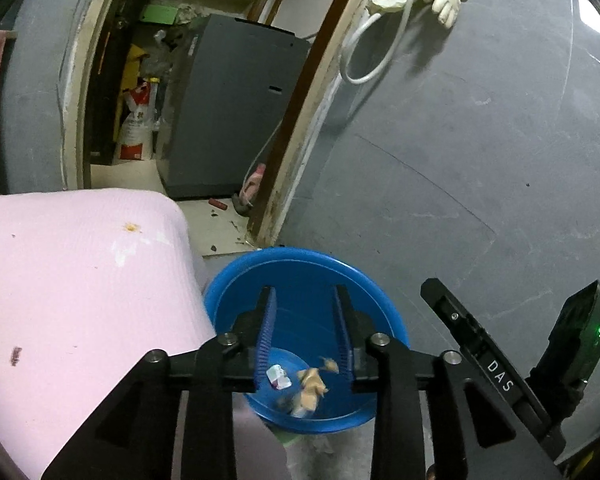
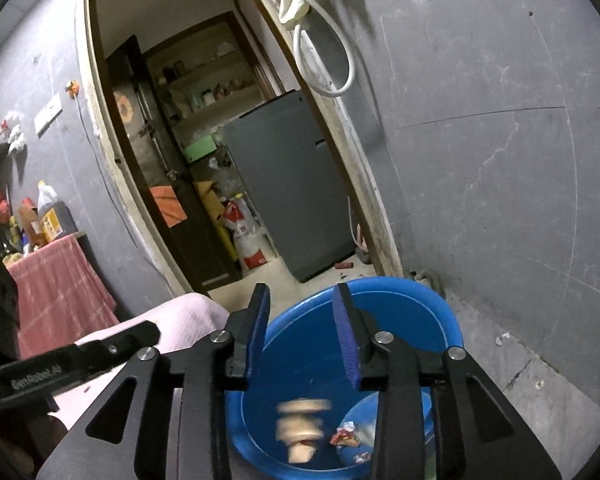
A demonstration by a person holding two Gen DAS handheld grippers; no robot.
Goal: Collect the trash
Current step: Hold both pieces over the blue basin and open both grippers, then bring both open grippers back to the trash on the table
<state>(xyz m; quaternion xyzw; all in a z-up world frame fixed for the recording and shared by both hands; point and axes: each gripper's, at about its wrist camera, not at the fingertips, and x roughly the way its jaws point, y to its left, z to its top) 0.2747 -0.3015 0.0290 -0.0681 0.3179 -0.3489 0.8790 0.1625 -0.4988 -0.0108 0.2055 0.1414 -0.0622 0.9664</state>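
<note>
Both claws, left claw (image 1: 305, 334) and right claw (image 2: 303, 330), hang released and empty over the blue basin (image 1: 236, 300). Tan scraps (image 1: 311, 386) blur inside it; staying centred above the basin should keep pieces off the pink mat (image 1: 80, 272) beside it.

Left tool (image 1: 305, 328): matte black linkage arms with triangular cut-outs, round silver pivot screws at each joint, two fingers faced with ribbed blue pads (image 1: 265, 334). Right tool (image 2: 302, 334): same black frame, same silver screws, blue ribbed pads (image 2: 348, 340). Seen from the left wrist view, its black body carries white "DAS" lettering and a small green light. White lettering, partly legible, marks the left tool's side.
</note>
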